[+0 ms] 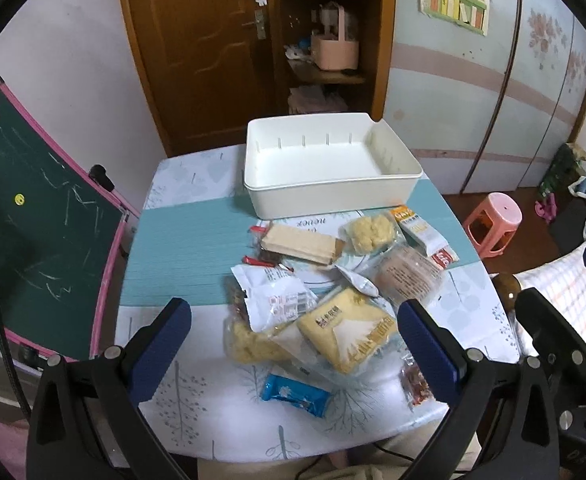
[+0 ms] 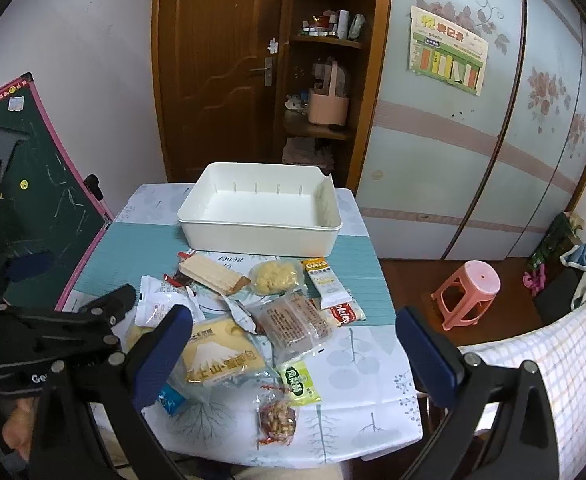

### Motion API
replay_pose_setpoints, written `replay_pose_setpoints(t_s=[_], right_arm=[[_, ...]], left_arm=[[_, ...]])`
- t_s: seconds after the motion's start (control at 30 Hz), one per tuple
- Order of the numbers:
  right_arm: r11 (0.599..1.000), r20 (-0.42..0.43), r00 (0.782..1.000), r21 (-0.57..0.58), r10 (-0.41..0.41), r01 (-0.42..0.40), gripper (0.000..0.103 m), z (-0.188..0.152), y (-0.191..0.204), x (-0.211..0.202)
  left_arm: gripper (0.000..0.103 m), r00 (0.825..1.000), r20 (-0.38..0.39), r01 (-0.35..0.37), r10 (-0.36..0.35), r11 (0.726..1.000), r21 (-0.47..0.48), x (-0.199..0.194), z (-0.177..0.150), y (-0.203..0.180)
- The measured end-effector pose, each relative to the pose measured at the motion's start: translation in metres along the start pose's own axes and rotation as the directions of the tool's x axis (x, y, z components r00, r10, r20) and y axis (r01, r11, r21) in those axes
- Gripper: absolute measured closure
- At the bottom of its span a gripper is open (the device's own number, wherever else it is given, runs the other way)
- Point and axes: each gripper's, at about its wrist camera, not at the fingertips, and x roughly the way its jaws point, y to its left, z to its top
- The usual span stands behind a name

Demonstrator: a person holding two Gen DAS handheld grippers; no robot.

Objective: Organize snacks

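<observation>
An empty white bin (image 1: 329, 168) (image 2: 261, 216) stands at the far side of the table. Several wrapped snacks lie in front of it: a wafer pack (image 1: 299, 244) (image 2: 213, 276), a yellow cake pack (image 1: 347, 330) (image 2: 221, 354), a brown cake pack (image 1: 407, 274) (image 2: 293, 320), an oats bar (image 1: 419, 230) (image 2: 327, 282), a blue packet (image 1: 295, 394) and a green packet (image 2: 299, 382). My left gripper (image 1: 293, 340) is open above the near snacks, holding nothing. My right gripper (image 2: 293, 354) is open above the table's near right part, holding nothing.
The table (image 1: 181, 240) has a light patterned cloth with a teal band. A green chalkboard (image 1: 33, 220) leans at the left. A pink stool (image 2: 467, 292) stands on the floor at the right. A wooden door and shelves are behind.
</observation>
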Motion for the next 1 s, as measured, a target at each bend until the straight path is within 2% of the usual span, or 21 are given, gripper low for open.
replay_pose_setpoints(t_s=[0.33,0.8,1.0], right_arm=[[0.999,-0.040,0.999,0.033,0.036,-0.034,0.001,-0.005,0.000,0.012],[0.998,-0.081,0.995,0.043,0.052,-0.049,0.001,-0.016,0.001,0.028],[0.999,-0.102,0.994,0.023,0.036,-0.034,0.001,-0.024,0.003,0.037]], left_arm=[[0.000,0.999,0.016,-0.031,0.031,0.999,0.012,0.005,-0.005,-0.004],[0.000,1.000,-0.016,-0.004,0.004,1.000,0.008,0.021,-0.010,0.000],[0.000,0.999,-0.018,-0.039,0.039,0.999,0.026,0.035,-0.017,0.002]])
